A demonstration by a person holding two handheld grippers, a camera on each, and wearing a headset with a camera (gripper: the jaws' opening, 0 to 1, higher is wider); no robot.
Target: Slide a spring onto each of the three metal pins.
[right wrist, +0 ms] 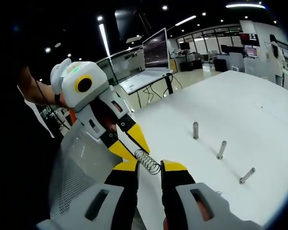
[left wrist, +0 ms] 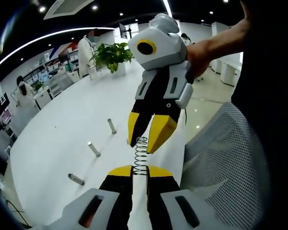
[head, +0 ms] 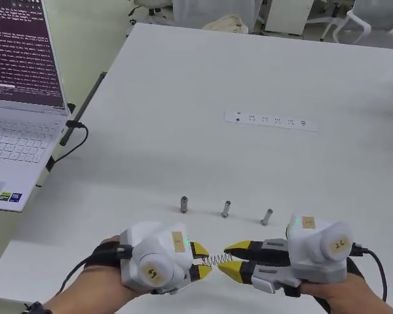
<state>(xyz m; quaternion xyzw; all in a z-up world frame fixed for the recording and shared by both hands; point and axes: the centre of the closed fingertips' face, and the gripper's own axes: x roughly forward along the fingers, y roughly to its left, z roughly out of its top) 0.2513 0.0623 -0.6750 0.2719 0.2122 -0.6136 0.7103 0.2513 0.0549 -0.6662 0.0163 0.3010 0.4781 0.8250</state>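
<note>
Being pinched at one end by the clenched left tool (left wrist: pixel 140 171), the spring (left wrist: pixel 140 152) is being carried level between both tools, low and central in the head view. The right tool (right wrist: pixel 151 166) is being held released, its jaws parted wider than the coil, whose other end is lying between them. That gap is being shown clearly in the right gripper view, less so in the head view, where three pins (head: pixel 226 209) are standing on the worktop (head: pixel 262 72) just above the tools, a laptop (head: pixel 19 98) at upper left.
</note>
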